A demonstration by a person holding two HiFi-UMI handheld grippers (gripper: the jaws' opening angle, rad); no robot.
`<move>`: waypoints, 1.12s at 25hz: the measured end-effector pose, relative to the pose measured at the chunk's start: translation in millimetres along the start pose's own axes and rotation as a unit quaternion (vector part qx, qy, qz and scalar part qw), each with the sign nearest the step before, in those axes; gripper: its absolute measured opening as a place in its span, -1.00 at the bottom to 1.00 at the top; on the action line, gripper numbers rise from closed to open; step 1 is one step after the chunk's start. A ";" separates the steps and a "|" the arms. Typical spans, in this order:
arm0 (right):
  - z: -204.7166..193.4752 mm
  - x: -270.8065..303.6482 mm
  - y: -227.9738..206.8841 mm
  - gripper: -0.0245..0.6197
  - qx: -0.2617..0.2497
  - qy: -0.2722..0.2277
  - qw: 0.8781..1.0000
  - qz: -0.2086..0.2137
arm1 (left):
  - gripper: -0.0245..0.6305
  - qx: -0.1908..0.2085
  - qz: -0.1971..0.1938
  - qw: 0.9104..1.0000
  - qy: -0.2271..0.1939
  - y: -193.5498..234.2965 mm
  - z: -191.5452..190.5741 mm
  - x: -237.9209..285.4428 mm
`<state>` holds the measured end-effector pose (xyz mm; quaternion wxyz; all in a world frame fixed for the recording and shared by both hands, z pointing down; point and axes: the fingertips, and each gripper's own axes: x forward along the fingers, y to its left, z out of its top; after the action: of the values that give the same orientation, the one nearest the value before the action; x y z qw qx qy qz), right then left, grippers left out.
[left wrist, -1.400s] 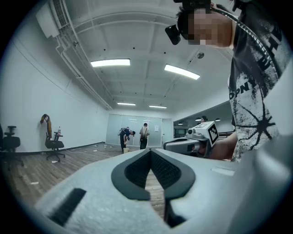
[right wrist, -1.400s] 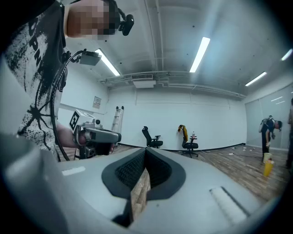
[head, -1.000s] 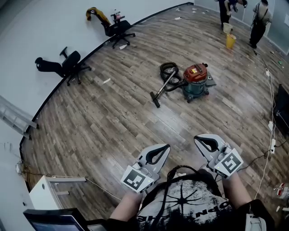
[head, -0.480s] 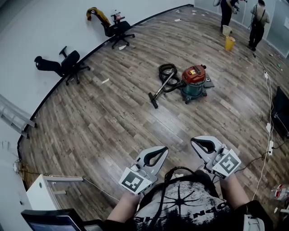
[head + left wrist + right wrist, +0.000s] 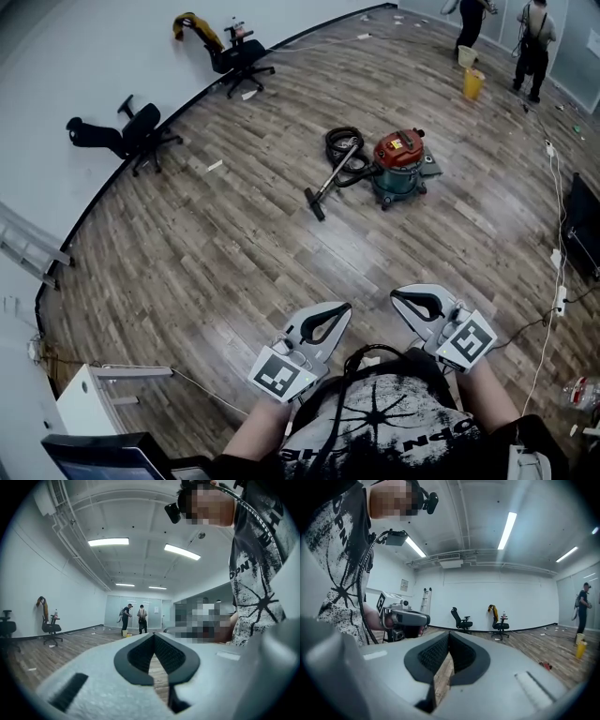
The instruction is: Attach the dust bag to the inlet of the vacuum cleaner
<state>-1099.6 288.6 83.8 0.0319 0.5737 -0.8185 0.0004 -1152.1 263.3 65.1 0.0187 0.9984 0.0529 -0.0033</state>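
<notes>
The vacuum cleaner (image 5: 400, 162), red on top with a teal drum, stands on the wooden floor far ahead of me. Its black hose and wand (image 5: 330, 171) lie to its left. A flat grey piece (image 5: 432, 166) lies against its right side; I cannot tell whether it is the dust bag. My left gripper (image 5: 345, 307) (image 5: 153, 635) and right gripper (image 5: 397, 294) (image 5: 449, 633) are held level close to my chest, tips toward each other. Both are shut, with nothing between the jaws. The left gripper (image 5: 403, 618) also shows in the right gripper view.
Two office chairs (image 5: 139, 133) (image 5: 239, 54) stand by the white wall. Two people (image 5: 532, 36) and a yellow bucket (image 5: 474, 82) are at the far right corner. Cables (image 5: 555, 253) run along the right side. A white cabinet (image 5: 98, 394) is at my lower left.
The head camera has shifted a little, so the vacuum sits slightly higher and further left in the picture. Both grippers stay shut in the same pose.
</notes>
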 end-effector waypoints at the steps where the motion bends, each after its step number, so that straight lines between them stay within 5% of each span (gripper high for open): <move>1: -0.6 -1.3 -0.6 -0.91 0.003 0.008 1.000 -0.002 | -0.93 -0.002 -0.003 1.000 -0.001 -0.7 -0.4 1.7; 13: -9.9 -63.8 -49.6 -0.91 0.005 -0.003 0.997 -0.081 | -0.93 -0.015 -0.098 0.995 0.019 -31.2 -16.1 84.6; 28: -26.6 -256.6 -195.2 -0.91 0.016 -0.031 0.985 -0.167 | -0.93 -0.013 -0.212 0.976 0.038 -144.5 -21.0 327.4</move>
<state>-827.8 463.9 89.9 -0.0035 0.7027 -0.7114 -0.0097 -841.7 442.2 77.9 0.0287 0.9635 0.2644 0.0315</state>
